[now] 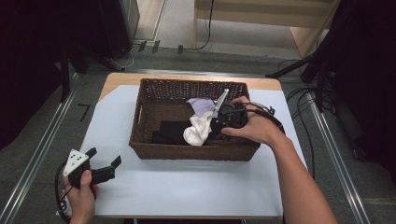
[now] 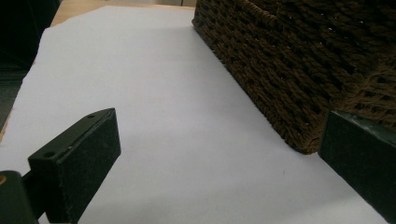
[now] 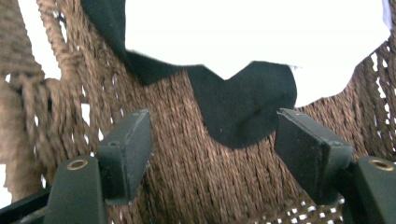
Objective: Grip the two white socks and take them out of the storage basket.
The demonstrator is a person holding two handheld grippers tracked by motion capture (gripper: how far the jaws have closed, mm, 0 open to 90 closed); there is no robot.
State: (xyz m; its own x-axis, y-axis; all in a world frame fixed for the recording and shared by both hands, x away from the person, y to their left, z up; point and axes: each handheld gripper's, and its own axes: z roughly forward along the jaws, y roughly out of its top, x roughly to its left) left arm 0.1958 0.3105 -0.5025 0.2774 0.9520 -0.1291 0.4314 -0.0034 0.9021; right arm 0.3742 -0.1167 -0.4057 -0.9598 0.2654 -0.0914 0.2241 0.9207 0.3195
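In the high view, a brown woven basket (image 1: 144,135) is standing on a white table (image 1: 187,186), toward the far side. Inside it a white cloth (image 1: 198,130), a pale purple cloth (image 1: 201,105) and a black cloth (image 1: 170,130) are lying together, the purple one farthest. The right gripper (image 1: 223,122) is reaching into the right part of the basket, just beside the white cloth, with the right hand (image 1: 254,127) holding it. The left gripper (image 1: 103,161) is resting near the left near corner of the table, well apart from the basket, and the left hand (image 1: 81,189) is holding it; its jaws are standing apart.

In the left gripper view, the jaws are wide apart with nothing between them. The basket (image 2: 299,60) wall is running along the right, over the white table (image 2: 154,93).

In the right gripper view, the jaws are standing apart and gripping nothing. Beyond them the black cloth (image 3: 243,112) is lying on the woven basket (image 3: 187,186), and the white cloth (image 3: 252,32) is lying over it, very bright.
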